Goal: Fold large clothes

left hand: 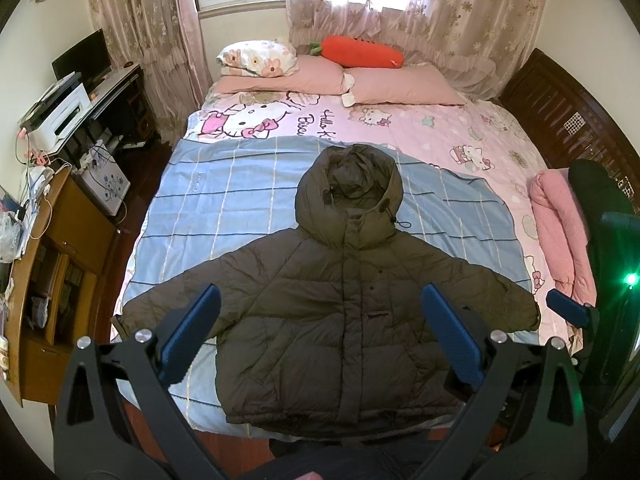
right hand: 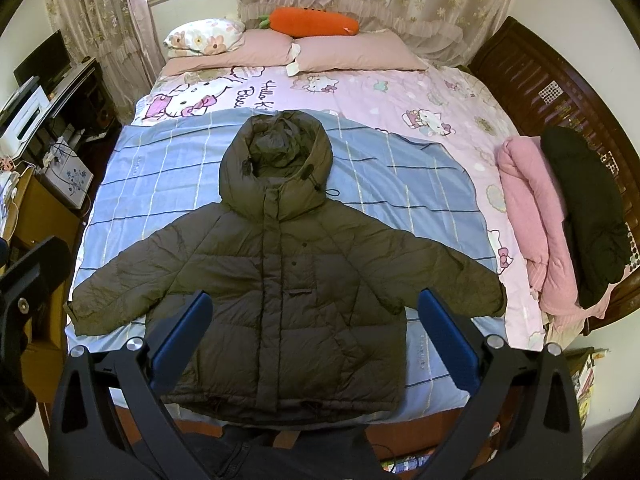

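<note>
A dark olive hooded puffer jacket [left hand: 340,320] lies flat, front up, on a blue checked sheet [left hand: 224,208] on the bed, sleeves spread to both sides, hood toward the pillows. It also shows in the right wrist view [right hand: 288,292]. My left gripper [left hand: 320,296] is open and empty, held above the jacket's lower body. My right gripper [right hand: 310,300] is open and empty too, over the jacket's lower half. The right gripper's blue finger shows at the left wrist view's right edge [left hand: 568,308].
Pink Hello Kitty bedding [right hand: 400,96] covers the bed, with pillows and a carrot plush [right hand: 312,22] at the head. A rolled pink garment [right hand: 536,220] and a black one [right hand: 588,208] lie at the bed's right side. A desk [left hand: 72,92] and cabinet [left hand: 60,256] stand left.
</note>
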The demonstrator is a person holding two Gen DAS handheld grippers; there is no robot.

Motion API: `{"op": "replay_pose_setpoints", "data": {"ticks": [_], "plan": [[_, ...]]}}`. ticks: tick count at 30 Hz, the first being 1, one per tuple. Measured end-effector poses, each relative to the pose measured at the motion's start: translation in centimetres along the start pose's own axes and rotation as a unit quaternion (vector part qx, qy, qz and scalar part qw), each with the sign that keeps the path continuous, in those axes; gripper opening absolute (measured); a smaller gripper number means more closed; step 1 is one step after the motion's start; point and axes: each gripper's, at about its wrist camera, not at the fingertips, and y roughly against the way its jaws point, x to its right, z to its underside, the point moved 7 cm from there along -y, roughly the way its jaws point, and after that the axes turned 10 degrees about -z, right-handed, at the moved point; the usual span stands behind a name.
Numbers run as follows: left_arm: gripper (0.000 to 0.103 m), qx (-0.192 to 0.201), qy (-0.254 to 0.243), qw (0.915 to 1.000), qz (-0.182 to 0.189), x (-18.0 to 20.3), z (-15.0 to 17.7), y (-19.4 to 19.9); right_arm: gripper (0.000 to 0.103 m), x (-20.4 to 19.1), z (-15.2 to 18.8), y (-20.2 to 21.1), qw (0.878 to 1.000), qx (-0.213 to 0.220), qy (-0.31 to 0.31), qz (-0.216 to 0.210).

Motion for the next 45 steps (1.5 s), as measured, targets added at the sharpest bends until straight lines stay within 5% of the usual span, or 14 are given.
{"op": "replay_pose_setpoints", "data": {"ticks": [23,33,45], "plan": [[0.101,-0.003,0.000,1.0000,0.001,-0.2,0.1,0.0,0.102,-0.1,0.2,-0.1,1.000,-0.003,-0.001,-0.002],[0.101,-0.018,-0.020,0.9996,0.001,0.6,2.7,-1.9,0.102,0.4,2.5,-1.1,1.000,-0.019,-0.011,0.002],[0.101,-0.124,-0.009,0.9922,0.004,2.2,6.5,-11.5,0.102,9.5,6.9,-10.2,0.989,-0.118,-0.092,-0.017]]}}
